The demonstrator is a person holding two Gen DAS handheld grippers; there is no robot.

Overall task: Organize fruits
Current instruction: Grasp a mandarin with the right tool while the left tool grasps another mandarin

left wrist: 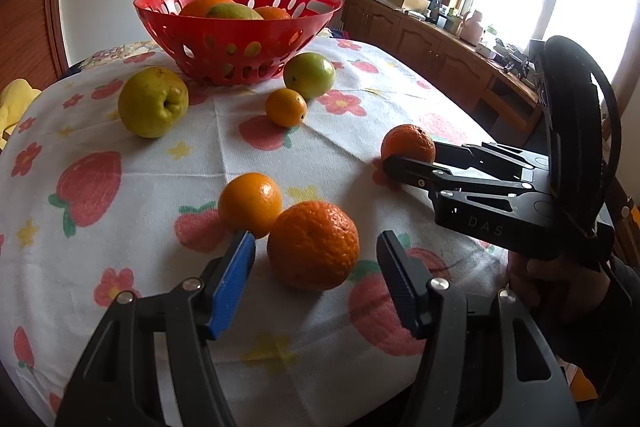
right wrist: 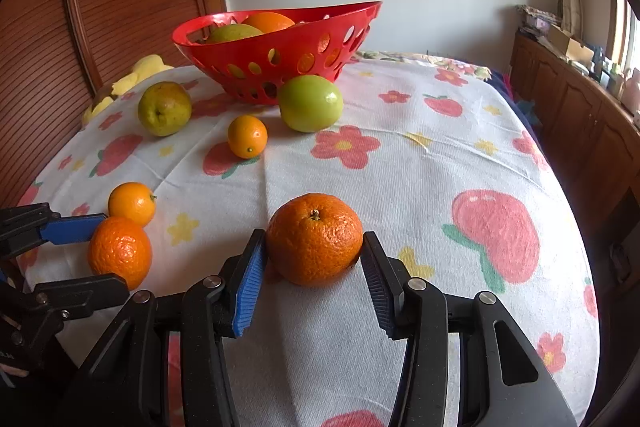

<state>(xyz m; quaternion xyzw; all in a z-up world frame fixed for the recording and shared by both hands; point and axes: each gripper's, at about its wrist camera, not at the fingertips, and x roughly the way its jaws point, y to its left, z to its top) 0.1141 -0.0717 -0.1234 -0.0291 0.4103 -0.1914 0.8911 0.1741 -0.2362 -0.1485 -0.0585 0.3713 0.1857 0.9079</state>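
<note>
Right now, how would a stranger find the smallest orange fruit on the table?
Start at the red basket. In front of it lies a green apple, and beside that the small orange. It is smooth, smaller than every other fruit, and far from both grippers.

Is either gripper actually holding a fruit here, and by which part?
The right gripper clamps a bumpy orange by its two sides, stem up. The left gripper only straddles another orange; its pads are clear.

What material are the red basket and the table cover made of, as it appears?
Red basket: probably moulded plastic, smooth and slightly glossy, with clean oval cut-outs. Table cover: woven cloth, matte, with visible weave, creases and printed strawberries and flowers.
</note>
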